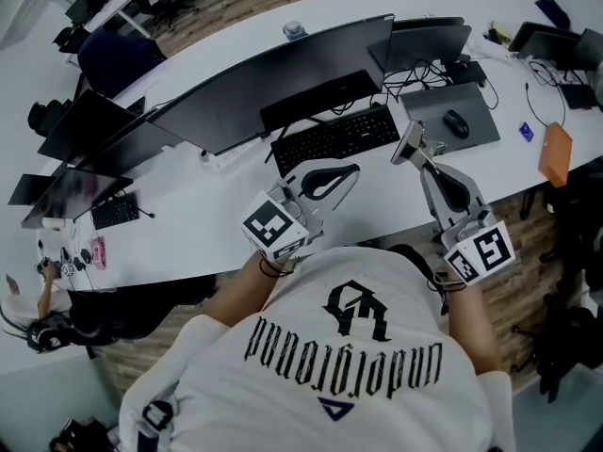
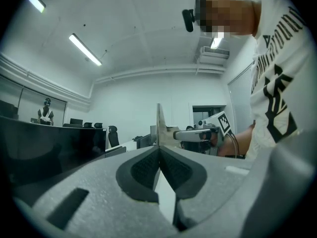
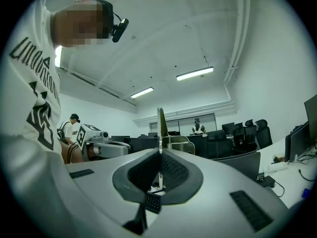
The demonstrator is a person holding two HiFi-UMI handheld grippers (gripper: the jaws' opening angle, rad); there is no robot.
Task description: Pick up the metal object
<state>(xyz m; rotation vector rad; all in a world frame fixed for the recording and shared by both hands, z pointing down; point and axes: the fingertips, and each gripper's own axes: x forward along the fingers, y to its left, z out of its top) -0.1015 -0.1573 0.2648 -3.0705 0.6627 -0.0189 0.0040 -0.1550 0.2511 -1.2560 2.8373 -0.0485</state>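
The metal object [image 1: 412, 143] is a small flat plate with a bent bracket, held above the white desk [image 1: 217, 215]. My right gripper [image 1: 415, 153] is shut on it. In the right gripper view the metal object [image 3: 161, 120] stands edge-on between the closed pads, its bracket reaching to the right. My left gripper [image 1: 354, 170] hangs to its left, apart from it, shut with nothing between its pads. The left gripper view shows the closed jaws, and beyond them the right gripper [image 2: 174, 135] with the metal object [image 2: 160, 128] at its tip.
Below the grippers lie a black keyboard [image 1: 334, 137], a wide dark monitor [image 1: 273, 83], a mouse [image 1: 456, 122] on a grey pad, and cables. An orange box [image 1: 556, 153] sits at the desk's right end. Office chairs [image 3: 250, 133] and two people stand far back.
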